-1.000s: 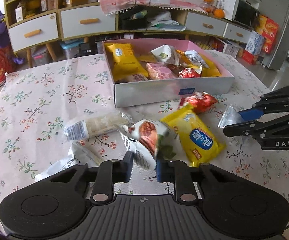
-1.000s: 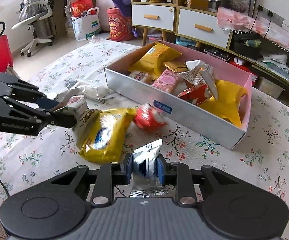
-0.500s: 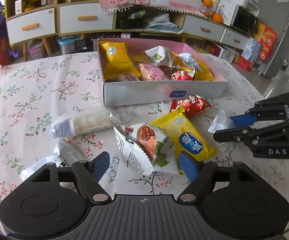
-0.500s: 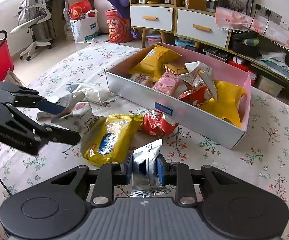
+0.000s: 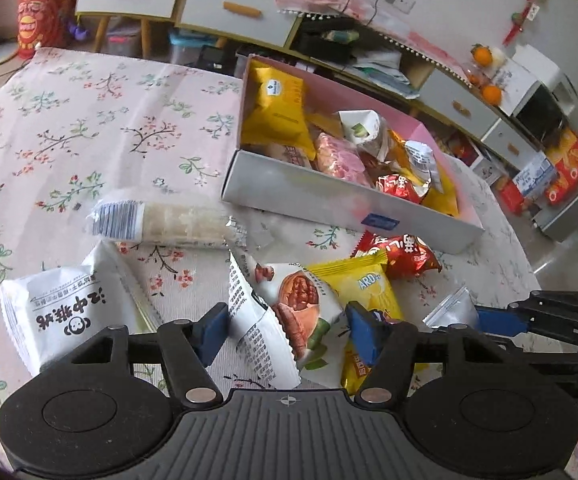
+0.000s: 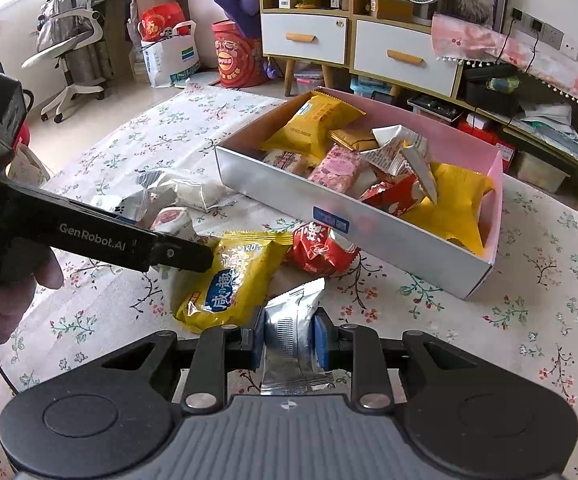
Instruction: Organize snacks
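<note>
A pink-lined box (image 5: 329, 204) (image 6: 369, 236) holds several snack packs. My left gripper (image 5: 287, 330) is open around a white nut pack (image 5: 289, 312) lying on the floral tablecloth; its pads stand apart from the pack. A yellow pack (image 5: 369, 284) (image 6: 233, 280) and a red pack (image 5: 405, 252) (image 6: 321, 248) lie beside it. My right gripper (image 6: 289, 338) is shut on a silver pack (image 6: 293, 328), also seen in the left wrist view (image 5: 453, 312). The left gripper shows at the left of the right wrist view (image 6: 129, 240).
A long rice-cracker pack (image 5: 161, 220) and a white pack with black lettering (image 5: 69, 316) lie left of my left gripper. Cabinets with drawers (image 6: 405, 56) stand behind the table. An office chair (image 6: 69, 52) and bags sit on the floor.
My left gripper let go of the white nut pack and opened wide, then dropped lower around it. The right gripper still holds the silver pack and barely moved.
</note>
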Tool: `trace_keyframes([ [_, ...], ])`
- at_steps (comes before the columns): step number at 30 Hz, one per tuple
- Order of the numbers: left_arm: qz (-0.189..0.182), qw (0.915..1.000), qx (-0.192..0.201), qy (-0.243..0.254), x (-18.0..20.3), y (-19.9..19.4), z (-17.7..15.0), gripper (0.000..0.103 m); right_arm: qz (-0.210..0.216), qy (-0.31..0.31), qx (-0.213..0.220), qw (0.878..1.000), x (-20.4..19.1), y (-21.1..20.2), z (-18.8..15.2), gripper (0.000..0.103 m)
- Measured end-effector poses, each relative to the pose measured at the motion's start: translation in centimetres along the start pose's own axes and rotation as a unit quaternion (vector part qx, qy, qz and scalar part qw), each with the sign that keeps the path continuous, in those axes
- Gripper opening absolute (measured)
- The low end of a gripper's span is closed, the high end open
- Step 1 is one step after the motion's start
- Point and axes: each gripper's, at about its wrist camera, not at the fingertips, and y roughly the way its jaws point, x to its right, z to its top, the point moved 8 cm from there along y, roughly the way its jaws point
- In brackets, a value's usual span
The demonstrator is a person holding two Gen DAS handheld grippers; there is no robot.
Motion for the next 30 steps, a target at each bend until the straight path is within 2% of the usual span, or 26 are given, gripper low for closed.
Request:
trace_keyframes([
  [2, 0.008, 1.0000, 0.000, 0.003, -0.1, -0.1, 0.0, 0.050, 0.000, 0.002, 0.001, 1.000, 0.0, -0.1, 0.1, 0.007],
  [10, 0.000, 0.9999, 0.013, -0.011, -0.2, -1.8, 1.0, 0.049, -0.001, 0.019, 0.013, 1.000, 0.6, -0.7, 0.8, 0.007],
  [20, -0.004, 0.9978, 0.066, 0.008, 1.3, -4.2, 3.8, 0.049, -0.002, 0.081, 0.051, 0.995, 2.6, -2.0, 4.0, 0.007],
  [26, -0.004, 0.9940, 0.109, -0.001, 2.3, -4.1, 6.9, 0.049, 0.013, 0.167, 0.083, 0.982, 4.3, -1.3, 6.7, 0.007],
  [30, 0.010, 0.9913, 0.130, 0.021, 3.5, -3.3, 8.5, 0.049, 0.018, 0.209, 0.106, 0.972, 5.0, -0.6, 7.8, 0.007],
])
